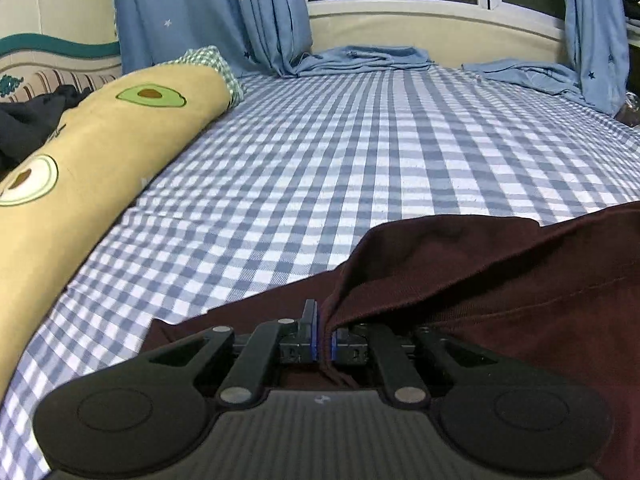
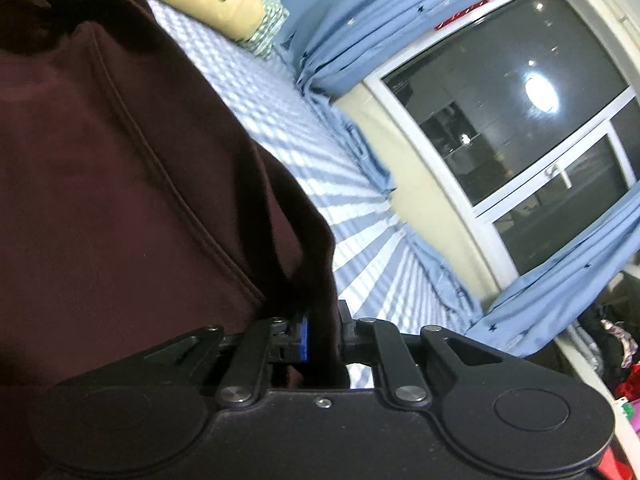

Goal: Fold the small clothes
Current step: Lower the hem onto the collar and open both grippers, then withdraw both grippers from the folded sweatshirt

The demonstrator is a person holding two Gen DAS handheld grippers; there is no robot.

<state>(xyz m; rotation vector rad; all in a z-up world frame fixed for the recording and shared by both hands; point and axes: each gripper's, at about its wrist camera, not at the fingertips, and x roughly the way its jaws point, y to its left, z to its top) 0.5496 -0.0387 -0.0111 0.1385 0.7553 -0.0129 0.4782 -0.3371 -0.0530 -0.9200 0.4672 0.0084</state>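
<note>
On the far left a yellow avocado-print pillow lies along the edge of the bed, whose blue-checked sheet runs clear to the star-patterned curtains and the dark window. The maroon garment hangs between the two hands, its lower part draped over the near side of the sheet. The left tongs are pinched nearly closed on a thin edge of that cloth, blue pads pressing it from both sides. To the right, the right tongs clamp a thicker bunch of the same garment, so they stand slightly further apart; in that view the left tongs show as a dark shape at the top corner, gripping the fabric's far end.

The likely trouble: the left hold is only a sliver of hem, and a sharp tug or an uneven lowering could pull it free, leaving the garment to crumple. The bunched right grip may also set a crooked fold if both layers are caught.

The left hand pitches well down toward the sheet; the right hand sits flatter and rolled to one side, judging by the slanted window
</note>
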